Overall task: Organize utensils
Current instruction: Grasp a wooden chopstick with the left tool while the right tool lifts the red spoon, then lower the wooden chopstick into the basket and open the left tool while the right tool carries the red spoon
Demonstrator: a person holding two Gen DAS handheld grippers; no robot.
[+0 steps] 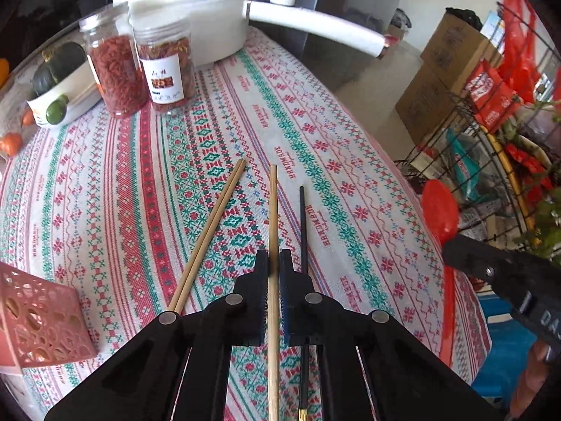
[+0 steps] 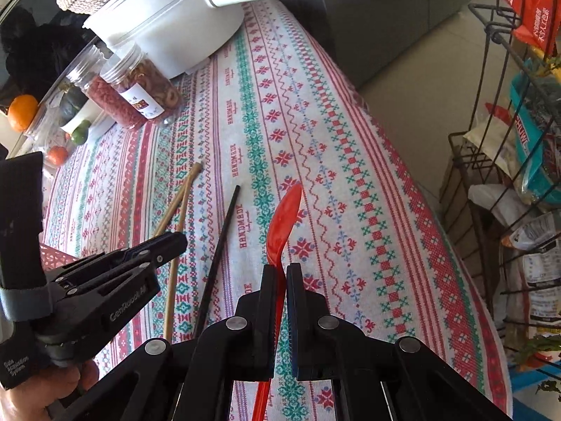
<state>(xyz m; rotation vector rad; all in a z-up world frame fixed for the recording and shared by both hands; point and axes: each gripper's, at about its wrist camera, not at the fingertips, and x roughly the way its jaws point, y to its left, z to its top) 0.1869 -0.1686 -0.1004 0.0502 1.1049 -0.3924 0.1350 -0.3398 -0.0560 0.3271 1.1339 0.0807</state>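
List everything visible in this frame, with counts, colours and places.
wooden chopstick: 1, tan, in the left gripper
wooden chopsticks: 2, tan, on the tablecloth
black chopstick: 1, on the tablecloth
red spoon: 1, in the right gripper
pink basket: 1, near left
jars: 2, clear, red contents, far left
white pot: 1, far end
tablecloth: 1, patterned red-green
wire rack: 1, black, right
left gripper: shut
right gripper: shut

A white pot with a long handle (image 1: 196, 10) stands at the counter's (image 1: 350, 182) far edge, two clear plastic jars (image 1: 164, 66) just beside it.
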